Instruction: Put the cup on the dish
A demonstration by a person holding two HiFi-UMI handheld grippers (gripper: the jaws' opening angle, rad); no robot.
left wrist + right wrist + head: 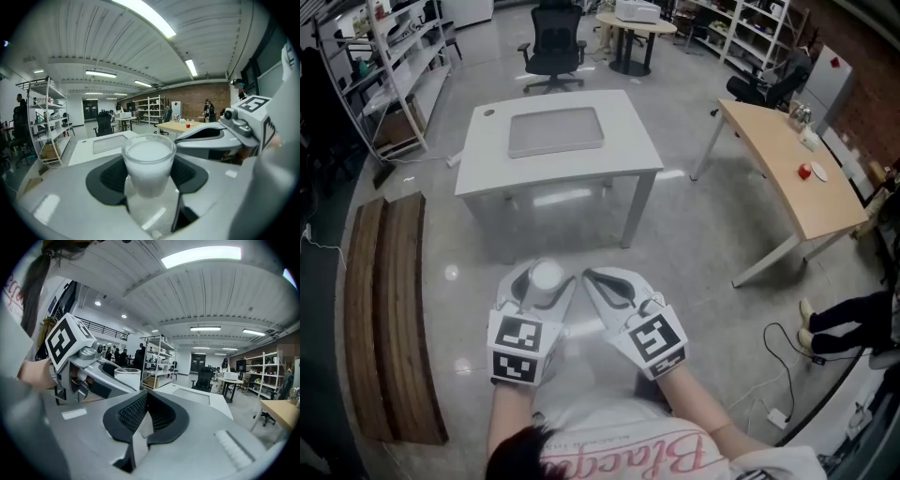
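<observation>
Transport step. Left gripper [546, 281] clamps the cup [148, 161]; right gripper [140, 416] is closed, empty. Next: carry cup to the table [487, 159], lower it upright onto the tray [555, 131], presumably the dish.

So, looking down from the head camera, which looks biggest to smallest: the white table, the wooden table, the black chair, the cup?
1. white table
2. wooden table, only slightly smaller
3. black chair, though it stands farthest away
4. cup, smallest despite being nearest the camera
</observation>
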